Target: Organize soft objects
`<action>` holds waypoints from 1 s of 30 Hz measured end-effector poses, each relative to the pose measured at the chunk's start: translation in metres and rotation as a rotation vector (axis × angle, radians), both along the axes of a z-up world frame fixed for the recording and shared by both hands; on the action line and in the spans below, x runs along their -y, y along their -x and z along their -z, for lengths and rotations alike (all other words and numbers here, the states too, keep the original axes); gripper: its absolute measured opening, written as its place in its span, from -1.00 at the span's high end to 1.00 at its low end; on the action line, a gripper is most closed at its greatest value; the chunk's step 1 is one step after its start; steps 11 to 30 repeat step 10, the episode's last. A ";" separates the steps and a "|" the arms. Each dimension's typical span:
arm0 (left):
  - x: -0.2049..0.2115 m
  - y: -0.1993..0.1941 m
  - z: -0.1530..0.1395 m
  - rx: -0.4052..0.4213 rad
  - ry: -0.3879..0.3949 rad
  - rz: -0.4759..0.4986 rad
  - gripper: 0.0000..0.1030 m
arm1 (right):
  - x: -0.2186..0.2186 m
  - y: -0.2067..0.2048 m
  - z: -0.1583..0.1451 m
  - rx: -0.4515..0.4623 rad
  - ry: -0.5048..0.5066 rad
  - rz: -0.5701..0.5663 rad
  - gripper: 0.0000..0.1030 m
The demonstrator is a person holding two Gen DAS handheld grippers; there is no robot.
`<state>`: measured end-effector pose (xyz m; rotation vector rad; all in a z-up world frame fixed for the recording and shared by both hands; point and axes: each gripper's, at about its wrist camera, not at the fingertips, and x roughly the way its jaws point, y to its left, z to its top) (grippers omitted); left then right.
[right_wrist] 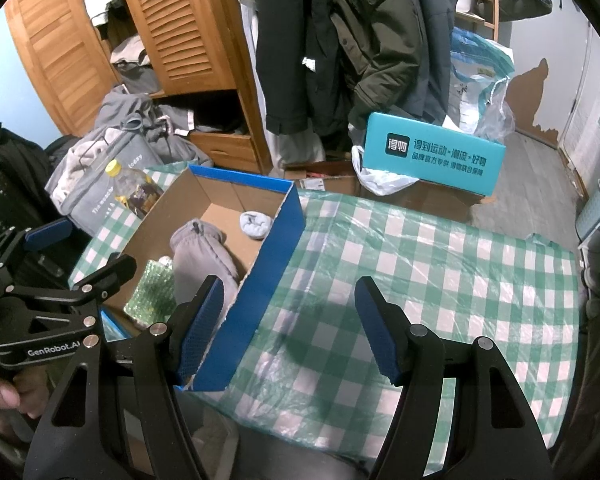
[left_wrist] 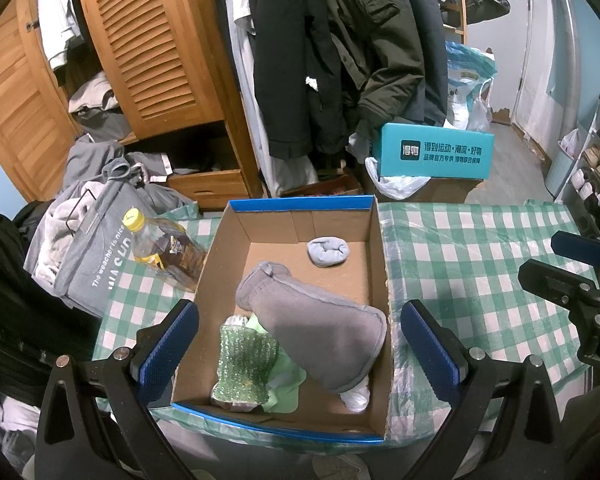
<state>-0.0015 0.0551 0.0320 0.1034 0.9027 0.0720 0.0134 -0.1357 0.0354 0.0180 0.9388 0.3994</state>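
A worktop point(right_wrist: 420, 264) covered in a green-and-white checked plastic cloth fills the middle of a cluttered bedroom, with a wooden wardrobe point(left_wrist: 152, 52) and hanging coats point(left_wrist: 324, 48) on the far side. On the left part of the worktop sits an open cardboard box point(left_wrist: 374, 240) with blue outer walls. Inside it, a grey fleece mitten point(left_wrist: 316, 320) lies slantwise, its cuff pointing far-left and its wide end near-right, resting partly on a green bubble-wrap bundle point(left_wrist: 246, 364) and a pale green cloth point(left_wrist: 286, 390). A small rolled grey sock point(left_wrist: 327, 252) sits alone at the far end of the box. A capped drink bottle point(left_wrist: 160, 248) lies just left of the box.

The left tool point(left_wrist: 300, 344) hangs over the near end of the box, its blue pads spread wide and holding nothing; the mitten lies directly ahead between them. The right tool point(right_wrist: 290, 328), also wide and empty, hovers beside the box's right wall, over bare cloth. The left tool is judged better placed for anything in the box.
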 end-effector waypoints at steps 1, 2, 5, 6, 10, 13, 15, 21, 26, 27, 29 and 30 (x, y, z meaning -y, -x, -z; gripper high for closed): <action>0.000 0.000 0.000 0.000 -0.001 0.000 -0.98 | 0.000 0.000 0.000 0.000 0.000 0.000 -0.31; 0.000 -0.001 0.000 -0.001 0.000 -0.001 -0.98 | 0.000 0.000 0.000 0.001 0.001 -0.001 -0.31; 0.000 -0.001 0.000 -0.001 0.000 -0.002 -0.98 | 0.000 0.000 0.000 0.000 0.001 0.000 -0.31; 0.000 0.000 0.000 0.000 0.001 -0.004 -0.98 | -0.001 0.000 0.000 0.000 0.000 0.001 -0.31; 0.001 -0.001 0.000 -0.001 0.000 -0.001 -0.98 | 0.001 0.000 0.000 0.000 0.001 0.001 -0.31; 0.001 -0.001 0.000 -0.001 0.000 -0.001 -0.98 | 0.001 0.000 0.000 0.000 0.001 0.001 -0.31; 0.001 -0.001 0.000 -0.001 0.000 -0.001 -0.98 | 0.001 0.000 0.000 0.000 0.001 0.001 -0.31; 0.001 -0.001 0.000 -0.001 0.000 -0.001 -0.98 | 0.001 0.000 0.000 0.000 0.001 0.001 -0.31; 0.001 -0.001 0.000 -0.001 0.000 -0.001 -0.98 | 0.001 0.000 0.000 0.000 0.001 0.001 -0.31; 0.001 -0.001 0.000 -0.001 0.000 -0.001 -0.98 | 0.001 0.000 0.000 0.000 0.001 0.001 -0.31; 0.001 -0.001 0.000 -0.001 0.000 -0.001 -0.98 | 0.001 0.000 0.000 0.000 0.001 0.001 -0.31; 0.001 -0.001 0.000 -0.001 0.000 -0.001 -0.98 | 0.001 0.000 0.000 0.000 0.001 0.001 -0.31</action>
